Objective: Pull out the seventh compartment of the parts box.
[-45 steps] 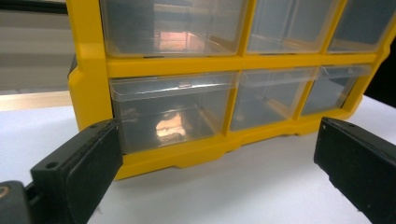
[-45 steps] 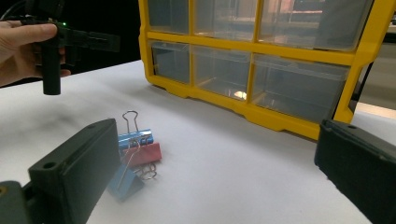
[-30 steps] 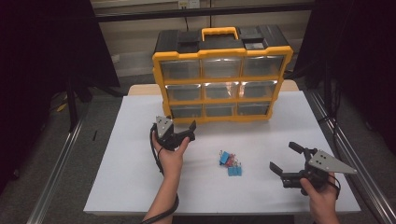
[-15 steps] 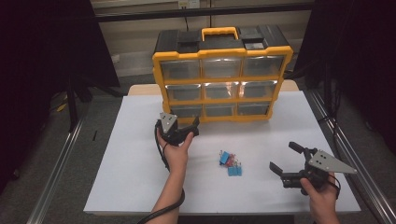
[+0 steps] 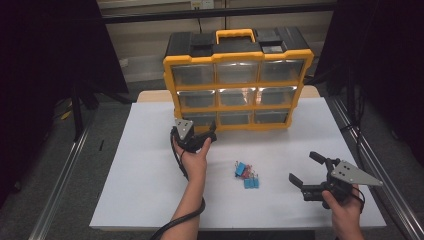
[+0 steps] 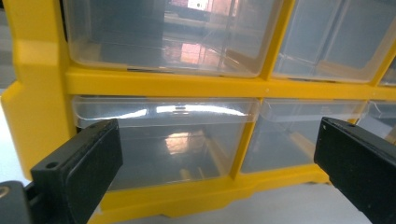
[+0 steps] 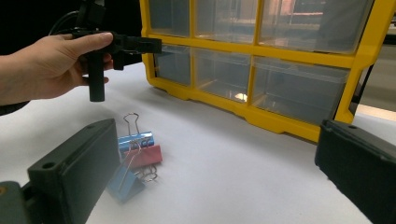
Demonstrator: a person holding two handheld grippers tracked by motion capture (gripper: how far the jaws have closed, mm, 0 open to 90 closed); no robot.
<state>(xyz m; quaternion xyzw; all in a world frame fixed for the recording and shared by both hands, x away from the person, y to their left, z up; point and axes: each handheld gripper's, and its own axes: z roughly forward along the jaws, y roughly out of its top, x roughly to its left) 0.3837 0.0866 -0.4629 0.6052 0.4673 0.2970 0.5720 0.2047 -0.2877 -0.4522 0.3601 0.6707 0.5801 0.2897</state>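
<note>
A yellow and black organizer point(image 5: 237, 85) with clear drawers stands at the back of the white table. My left gripper point(image 5: 210, 134) is open right in front of its bottom-left drawer point(image 6: 163, 140). In the left gripper view that gripper point(image 6: 217, 172) has its jaws spread wide on either side of the drawer front, touching nothing. A few blue and red binder clips point(image 5: 246, 175) lie mid-table. My right gripper point(image 5: 305, 168) hovers open to the right of them. In the right gripper view the clips point(image 7: 135, 158) sit just past its left jaw, and the right gripper point(image 7: 217, 177) holds nothing.
The white table top point(image 5: 140, 165) ends at metal rails on both sides. The drawers look empty. In the right gripper view, a hand point(image 7: 42, 65) holds the left gripper point(image 7: 135, 46) at the organizer's left corner.
My left gripper has moved forward, closer to the organizer's bottom-left drawer. The right gripper and the clips have stayed put.
</note>
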